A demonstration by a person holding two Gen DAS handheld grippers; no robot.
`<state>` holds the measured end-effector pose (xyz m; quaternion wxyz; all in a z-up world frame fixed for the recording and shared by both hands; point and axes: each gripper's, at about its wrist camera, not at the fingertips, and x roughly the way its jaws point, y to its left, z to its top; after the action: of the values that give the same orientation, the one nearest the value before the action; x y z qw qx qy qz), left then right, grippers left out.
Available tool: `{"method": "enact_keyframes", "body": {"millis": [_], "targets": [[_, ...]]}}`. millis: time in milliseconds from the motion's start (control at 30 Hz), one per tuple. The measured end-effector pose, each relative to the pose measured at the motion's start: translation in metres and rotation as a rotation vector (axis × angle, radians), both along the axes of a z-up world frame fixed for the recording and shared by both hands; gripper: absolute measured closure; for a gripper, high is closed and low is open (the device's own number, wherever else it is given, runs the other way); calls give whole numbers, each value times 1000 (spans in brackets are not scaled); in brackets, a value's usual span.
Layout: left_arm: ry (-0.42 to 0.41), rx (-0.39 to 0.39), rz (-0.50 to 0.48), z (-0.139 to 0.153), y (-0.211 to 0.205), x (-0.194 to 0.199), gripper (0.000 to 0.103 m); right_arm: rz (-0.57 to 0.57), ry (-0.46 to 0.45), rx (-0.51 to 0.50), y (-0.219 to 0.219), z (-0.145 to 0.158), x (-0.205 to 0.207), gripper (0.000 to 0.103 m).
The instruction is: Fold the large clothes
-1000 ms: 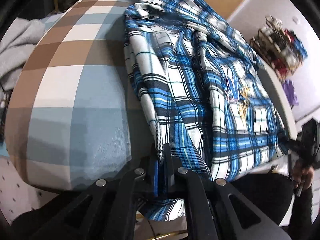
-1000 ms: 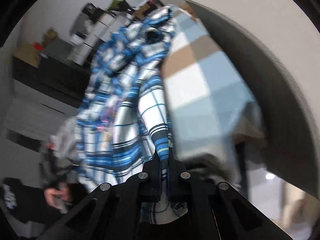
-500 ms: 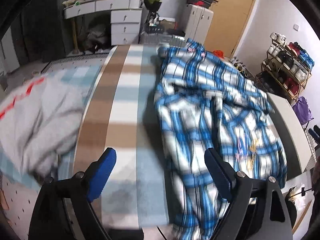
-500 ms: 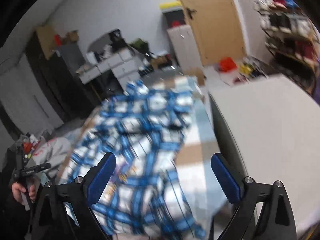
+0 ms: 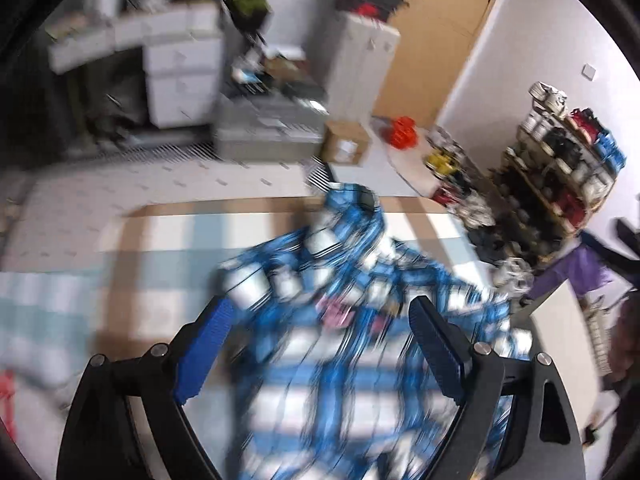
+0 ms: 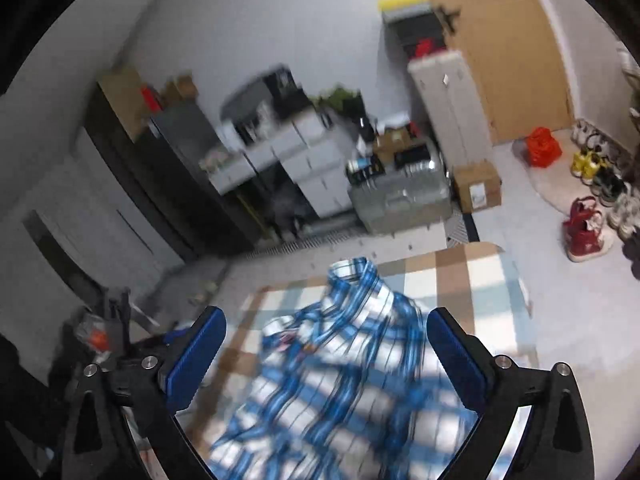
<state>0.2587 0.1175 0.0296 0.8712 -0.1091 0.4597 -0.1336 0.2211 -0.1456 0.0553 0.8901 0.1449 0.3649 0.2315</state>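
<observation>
- In the left wrist view we count one checked cloth (image 5: 168,240), in brown, pale blue and white squares, spread over the surface below us.
- One left gripper (image 5: 318,344) shows at the bottom of that view, its two blue pads (image 5: 202,354) standing wide apart; the jaws have just been opening and neither pad presses on anything.
- One blue-and-white plaid shirt (image 5: 340,368) lies crumpled on the checked cloth, seen through the gap between those jaws and beyond them, its collar end pointing away from us. Blur hides any print on it.
- Farther back we see one white drawer unit (image 5: 180,80), one cardboard box (image 5: 346,146) with a pale label that we cannot read, one red bag (image 5: 404,136) on the floor, and one shoe rack (image 5: 560,160) crowded with pairs too blurred to count.
- In the right wrist view the same shirt (image 6: 340,360) lies on the same cloth (image 6: 460,276), again framed by the jaws.
- One right gripper (image 6: 326,354) hangs over it with its jaws spread wide; they have just been opening, and the two blue pads (image 6: 196,354) touch no fabric.
- Behind stand one tall grey cabinet (image 6: 452,104), one wooden door (image 6: 508,44), one cardboard box (image 6: 478,190) whose label stays unreadable, one red bag (image 6: 540,146) and one pair of red shoes (image 6: 586,232).
</observation>
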Motion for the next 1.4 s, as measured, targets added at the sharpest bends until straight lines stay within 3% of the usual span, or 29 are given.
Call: {"method": "enact_keyframes", "body": {"millis": [67, 133, 200, 267, 333, 367, 400, 433, 500, 600, 667, 767, 967, 1067, 1133, 1267, 1400], "targets": [[155, -67, 7, -34, -5, 47, 16, -12, 101, -107, 20, -34, 60, 1], [216, -115, 64, -61, -3, 76, 16, -37, 179, -201, 33, -70, 104, 2], [224, -187, 63, -81, -2, 98, 16, -8, 277, -188, 44, -111, 142, 8], [198, -209, 68, -92, 0, 110, 16, 28, 313, -116, 52, -133, 163, 12], [186, -239, 59, -100, 4, 114, 16, 28, 335, -143, 67, -150, 183, 13], [190, -245, 48, -100, 3, 114, 16, 3, 349, -170, 73, -158, 192, 21], [193, -246, 43, -103, 4, 113, 16, -23, 385, -181, 78, -169, 202, 37], [194, -241, 42, -104, 4, 110, 16, -42, 422, -180, 82, -175, 209, 47], [195, -193, 43, -102, 2, 109, 16, -32, 459, -231, 97, -186, 217, 80], [165, -177, 55, -97, 2, 107, 16, -14, 441, -320, 107, -184, 213, 99], [162, -179, 60, -93, 1, 111, 16, -11, 443, -313, 103, -180, 209, 100], [141, -208, 56, -82, 1, 108, 16, -5, 237, -374, 100, -141, 189, 100], [48, -199, 3, -55, -12, 106, 15, -52, 18, -325, 82, -86, 163, 100], [36, -215, -27, -38, -21, 105, 15, -24, 19, -313, 79, -71, 152, 100], [8, -183, -72, -26, -35, 100, 15, -29, 52, -308, 73, -72, 149, 100], [35, -129, -145, -28, -60, 101, 15, -41, 74, -290, 69, -72, 143, 100], [69, -77, -118, -39, -71, 112, 15, -16, 73, -264, 67, -70, 139, 100]]}}
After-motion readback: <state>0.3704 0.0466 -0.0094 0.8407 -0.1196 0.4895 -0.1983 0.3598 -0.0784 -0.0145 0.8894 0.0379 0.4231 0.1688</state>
